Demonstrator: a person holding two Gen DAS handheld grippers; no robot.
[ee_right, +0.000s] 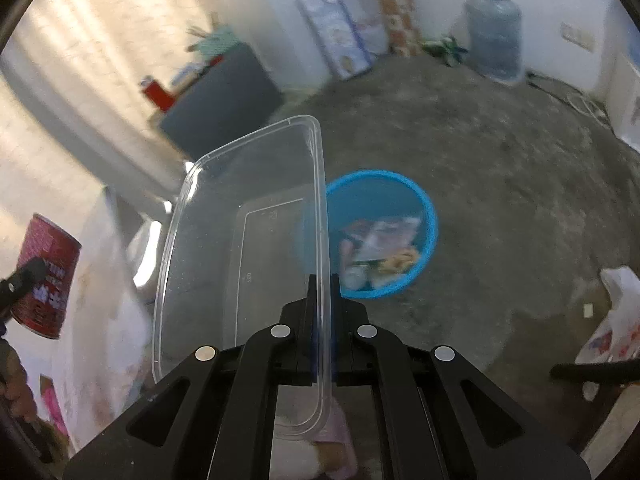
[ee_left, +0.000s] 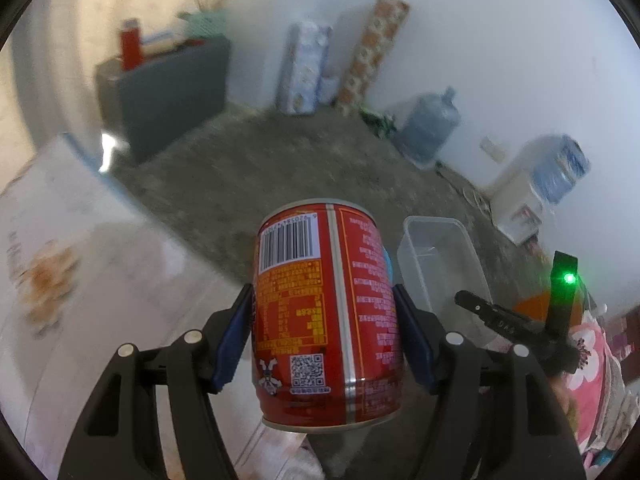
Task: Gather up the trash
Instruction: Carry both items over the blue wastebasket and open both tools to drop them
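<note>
Sitting between the left tongs (ee_left: 324, 320), a red can (ee_left: 326, 316) (upright, clamped).

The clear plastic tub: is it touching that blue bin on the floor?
Apart. The right wrist view shows the clear plastic tub held up in the jaws, the blue bin on the floor beyond.

The left gripper (ee_left: 324, 320) tilts steeply downward, its blue pads (ee_left: 234, 336) clamped on either side of a red can (ee_left: 324, 312) held upright between them. The right gripper (ee_right: 323, 300), to the can's right, also pitches downward, jaws pinched tight on the rim of a clear plastic container (ee_right: 244, 248).
</note>
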